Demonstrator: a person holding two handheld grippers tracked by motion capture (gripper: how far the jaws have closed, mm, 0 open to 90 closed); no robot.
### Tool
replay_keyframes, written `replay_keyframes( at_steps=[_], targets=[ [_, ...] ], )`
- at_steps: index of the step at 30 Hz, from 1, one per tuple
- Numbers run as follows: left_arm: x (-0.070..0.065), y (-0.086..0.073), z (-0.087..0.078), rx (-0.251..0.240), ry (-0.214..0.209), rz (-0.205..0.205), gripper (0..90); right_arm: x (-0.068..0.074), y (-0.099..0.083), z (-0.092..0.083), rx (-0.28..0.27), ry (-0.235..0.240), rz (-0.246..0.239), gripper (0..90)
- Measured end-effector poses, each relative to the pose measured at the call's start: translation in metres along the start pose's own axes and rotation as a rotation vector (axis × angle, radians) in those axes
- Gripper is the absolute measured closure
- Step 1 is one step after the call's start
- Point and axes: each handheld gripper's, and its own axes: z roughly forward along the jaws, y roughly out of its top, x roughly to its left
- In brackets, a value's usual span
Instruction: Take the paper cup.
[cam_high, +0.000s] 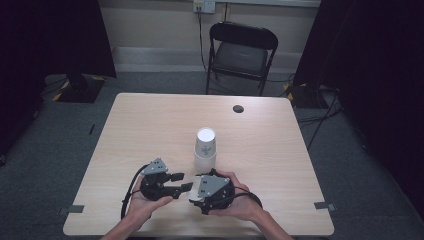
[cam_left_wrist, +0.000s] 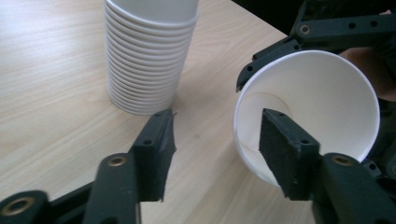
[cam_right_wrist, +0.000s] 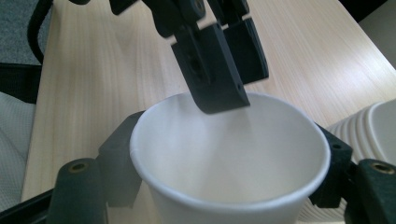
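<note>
Right gripper view: your right gripper (cam_right_wrist: 229, 172) clamps a single paper cup (cam_right_wrist: 233, 158) by its sides, near the table's (cam_high: 150, 125) front edge. Your left gripper (cam_left_wrist: 215, 144) has jaws apart, one jaw inside the cup mouth, unpressed. Cup stack (cam_high: 205, 149) stands just behind.

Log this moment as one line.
right tongs: gripping paper cup | left tongs: open, one jaw inside cup | cup stack: upright

The stack of cups (cam_high: 205, 148) sits mid-table (cam_high: 140, 125), just behind both grippers. The left gripper (cam_high: 181, 181) is beside the right gripper (cam_high: 196, 192), with a single cup (cam_right_wrist: 229, 158) between the right one's jaws. A chair (cam_high: 241, 52) stands behind the table.
</note>
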Motion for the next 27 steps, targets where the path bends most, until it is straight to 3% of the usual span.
replay_keyframes(
  at_steps=[13, 24, 27],
  targets=[
    [0.006, 0.000, -0.004, -0.010, 0.038, 0.007, 38.1, -0.009, -0.006, -0.003, -0.001, -0.011, 0.080, 28.4],
    [0.012, -0.003, -0.007, 0.002, 0.077, 0.031, 36.7, -0.021, -0.014, -0.010, -0.046, -0.005, 0.186, 29.3],
    [0.013, -0.004, -0.008, 0.004, 0.083, 0.039, 35.9, -0.024, -0.017, -0.013, -0.054, -0.024, 0.215, 29.7]
  ],
)
